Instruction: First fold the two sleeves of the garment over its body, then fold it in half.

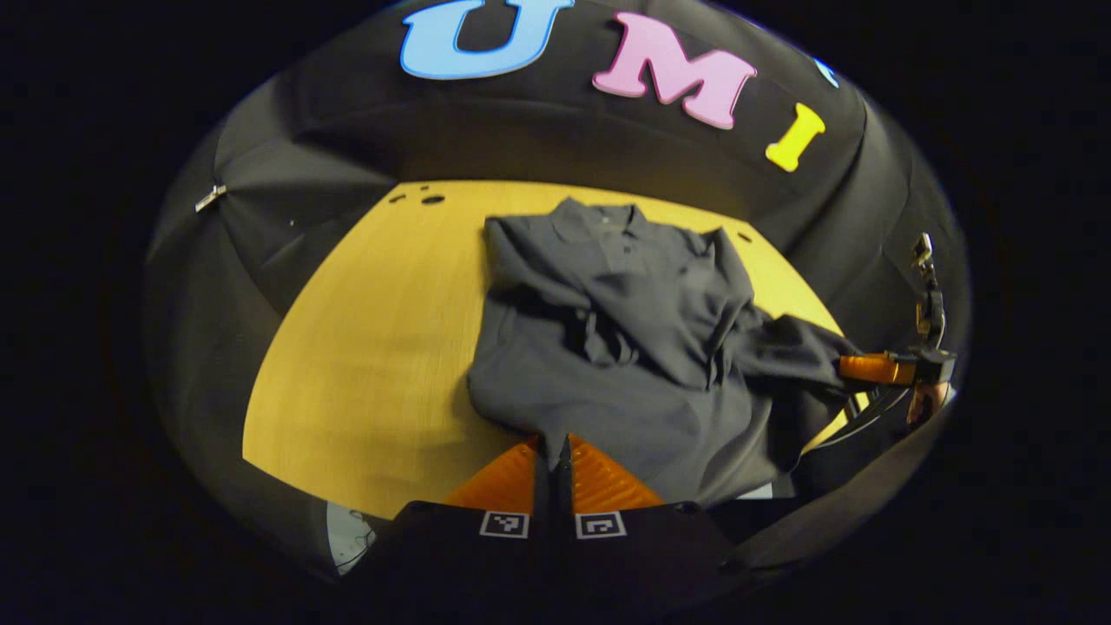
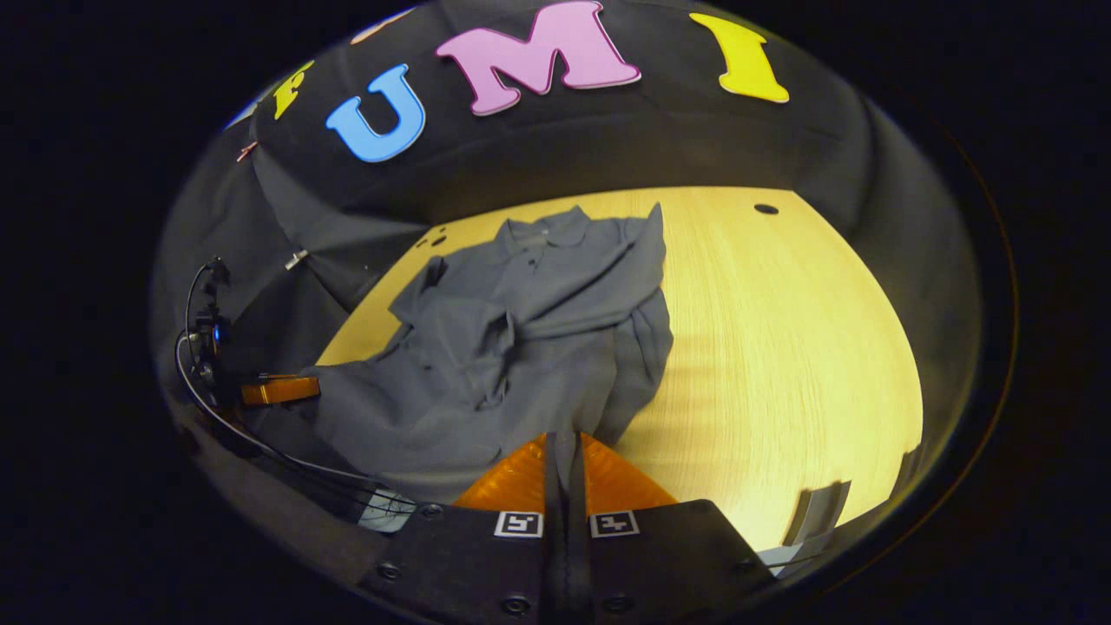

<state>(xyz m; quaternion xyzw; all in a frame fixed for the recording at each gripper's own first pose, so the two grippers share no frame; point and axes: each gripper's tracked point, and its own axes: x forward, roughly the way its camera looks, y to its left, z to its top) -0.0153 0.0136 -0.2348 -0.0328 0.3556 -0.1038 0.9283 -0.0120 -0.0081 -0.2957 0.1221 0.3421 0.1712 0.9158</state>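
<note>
Counter (image 1: 364,347) first: big yellow wooden top, and your grey polo shirt (image 1: 608,330) is spread across it right in front of both tongs, collar at the far end, hem at the near end. Both sleeves look already laid over the body, though they sit rumpled and bunched around the middle, not flat.

Your left tongs (image 1: 552,451) are pressed together on the near hem, with cloth running into the seam between the orange fingers. Your right tongs (image 2: 566,447) look the same in their own view, together with the hem edge pinched between them. From the left gripper view the right tongs also sit off to the side at a near corner, cloth stretched up to them.

My guess is you're set for the fold in half, hem carried away from you toward the collar. What could bite you:

- The loose sleeves might slide or flop out as the hem lifts, since nothing pins them.
- If one tong has only a thin bite of fabric, that corner could slip out mid-carry and the fold lands crooked.
- Moving the two tongs unevenly would skew the hem against the collar.
- The middle wrinkles may get trapped inside the fold.
</note>
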